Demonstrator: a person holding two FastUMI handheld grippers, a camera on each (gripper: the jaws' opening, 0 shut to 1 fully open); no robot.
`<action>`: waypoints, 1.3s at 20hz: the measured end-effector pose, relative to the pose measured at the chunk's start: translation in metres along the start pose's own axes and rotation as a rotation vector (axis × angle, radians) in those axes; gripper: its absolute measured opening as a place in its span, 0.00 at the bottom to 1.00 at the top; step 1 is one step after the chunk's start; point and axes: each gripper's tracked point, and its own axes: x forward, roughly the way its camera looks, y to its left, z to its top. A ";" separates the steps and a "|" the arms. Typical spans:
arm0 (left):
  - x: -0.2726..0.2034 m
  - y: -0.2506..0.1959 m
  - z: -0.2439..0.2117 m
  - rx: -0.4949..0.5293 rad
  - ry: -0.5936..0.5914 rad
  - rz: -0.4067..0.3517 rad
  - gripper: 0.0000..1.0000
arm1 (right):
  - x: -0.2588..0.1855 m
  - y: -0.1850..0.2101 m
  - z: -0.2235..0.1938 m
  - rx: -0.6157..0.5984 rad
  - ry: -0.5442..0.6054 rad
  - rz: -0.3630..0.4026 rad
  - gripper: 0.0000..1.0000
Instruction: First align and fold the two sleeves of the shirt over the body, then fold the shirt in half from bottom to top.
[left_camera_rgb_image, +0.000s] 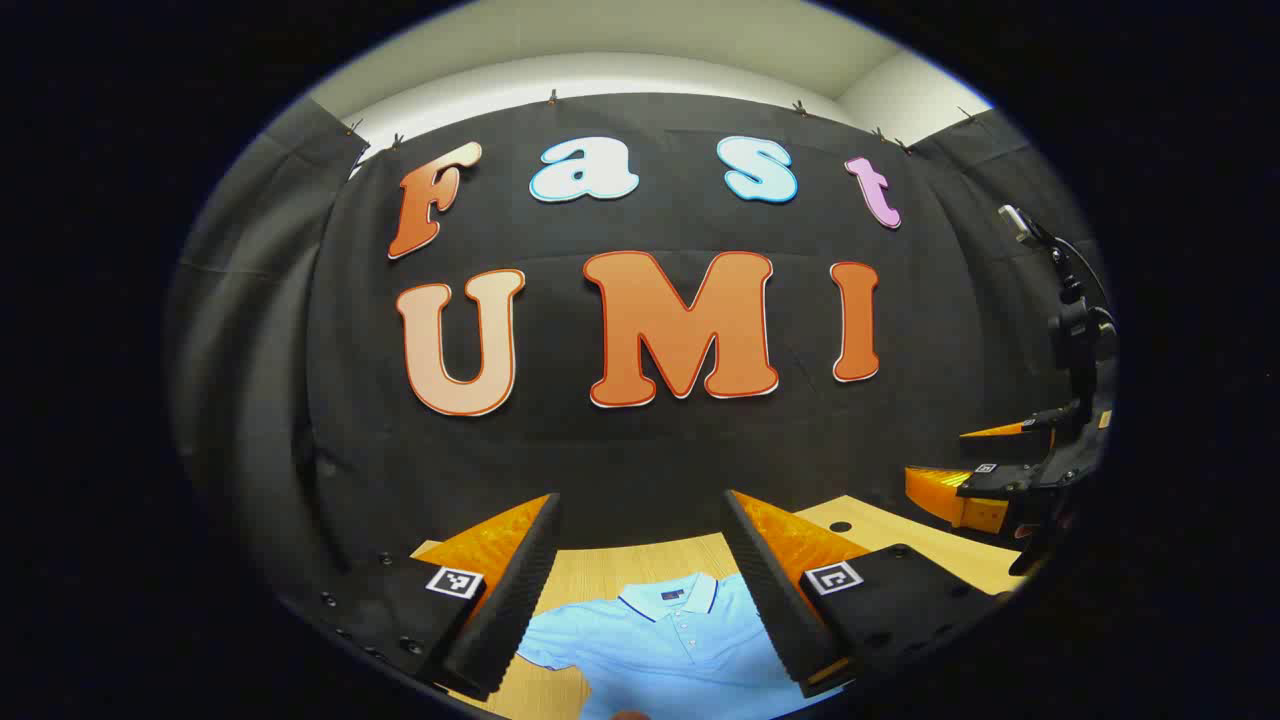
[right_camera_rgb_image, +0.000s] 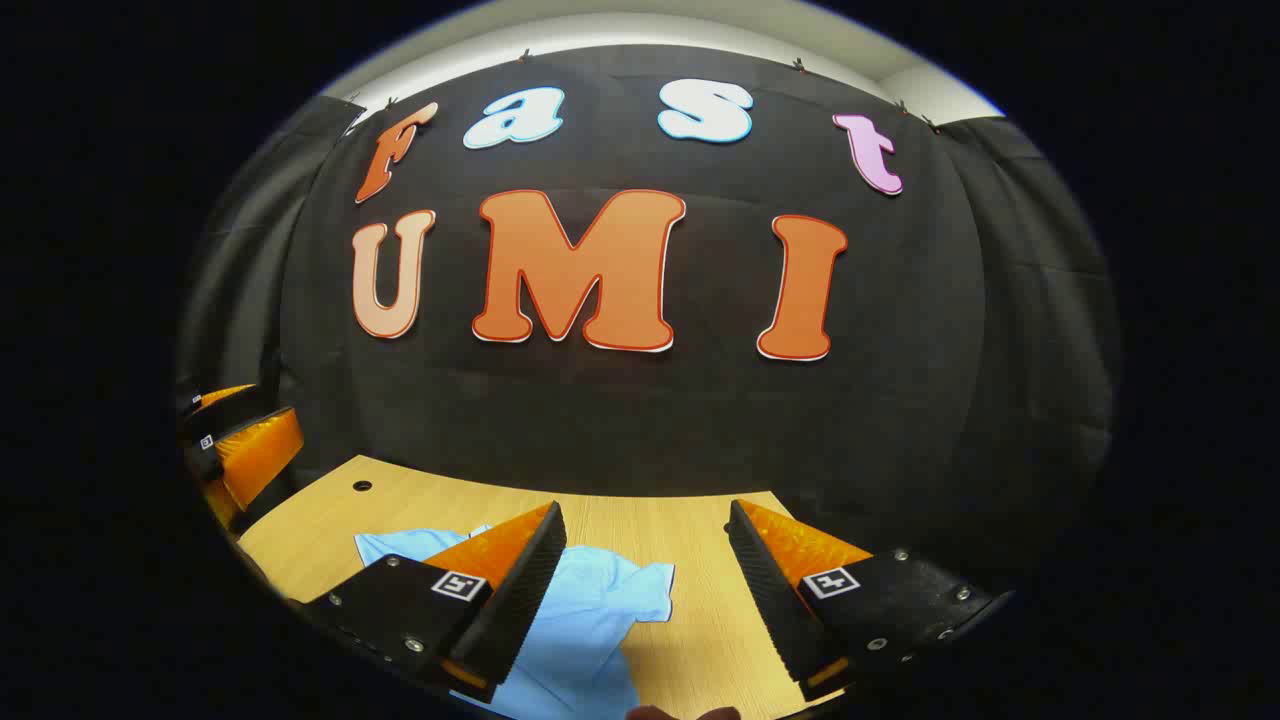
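On the pale wooden tabletop (right_camera_rgb_image: 440, 505) in front of the black cloth wall, a light-blue short-sleeved polo shirt (left_camera_rgb_image: 665, 650) lies flat, its dark-trimmed collar (left_camera_rgb_image: 668, 597) turned toward the wall and no fold yet made. One short sleeve (right_camera_rgb_image: 625, 590) spreads out from the shirt's body in the right gripper view. The left gripper (left_camera_rgb_image: 640, 590) hangs above the collar with its fingers spread wide and nothing between them; the right gripper (right_camera_rgb_image: 645, 595) hovers over that sleeve, likewise spread wide and holding nothing. Each also appears at the edge of the other's view, off to the shirt's side.

The work appears to stand at its first step, the sleeves not yet brought over the body. The next move likely calls for each gripper to come down beside the shirt, pinch a sleeve near its hem and carry it inward so the two line up.

The shirt's lower half and hem are cut off at the bottom of both views, and the far sleeve is partly masked by a finger, so how smoothly the cloth lies cannot be told.
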 end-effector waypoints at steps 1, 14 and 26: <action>0.001 0.000 0.000 0.002 0.002 0.003 1.00 | 0.003 0.000 0.000 -0.001 0.000 0.003 0.99; 0.008 0.000 0.003 0.018 -0.006 0.031 1.00 | 0.037 0.001 -0.010 -0.019 0.055 0.026 0.99; 0.017 0.020 -0.014 0.038 0.064 0.140 1.00 | 0.106 -0.008 -0.090 -0.001 0.336 0.044 0.99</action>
